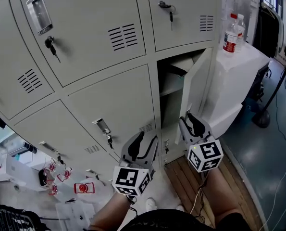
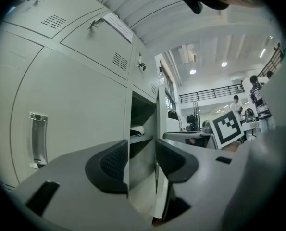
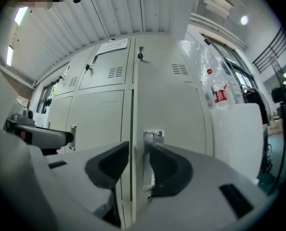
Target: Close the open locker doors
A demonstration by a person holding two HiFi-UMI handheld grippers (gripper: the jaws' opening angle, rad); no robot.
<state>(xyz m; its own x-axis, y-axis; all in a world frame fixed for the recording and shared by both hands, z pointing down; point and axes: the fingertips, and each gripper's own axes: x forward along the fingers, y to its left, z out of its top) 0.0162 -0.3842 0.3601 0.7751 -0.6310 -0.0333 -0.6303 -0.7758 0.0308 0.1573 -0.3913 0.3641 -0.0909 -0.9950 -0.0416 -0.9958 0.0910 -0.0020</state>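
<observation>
One grey locker door [image 1: 199,86] in the lower right column stands ajar, and a shelf shows in the dark compartment [image 1: 171,88] behind it. My right gripper [image 1: 190,121] is at the door's lower free edge. In the right gripper view its jaws [image 3: 139,165] stand open, with the door's handle plate [image 3: 154,134] and free edge lined up in the gap and no pad pressing. My left gripper [image 1: 142,137] hovers open before the closed door [image 1: 115,109] to the left. The left gripper view looks past its open jaws [image 2: 142,159] into the compartment [image 2: 142,129].
The other locker doors are shut, and keys hang in their locks [image 1: 50,44]. A white cabinet [image 1: 243,66] with a plastic bottle [image 1: 231,35] on it stands right of the lockers. Wooden boards [image 1: 186,177] lie underfoot, and a stand base [image 1: 263,119] and cables lie on the floor at right.
</observation>
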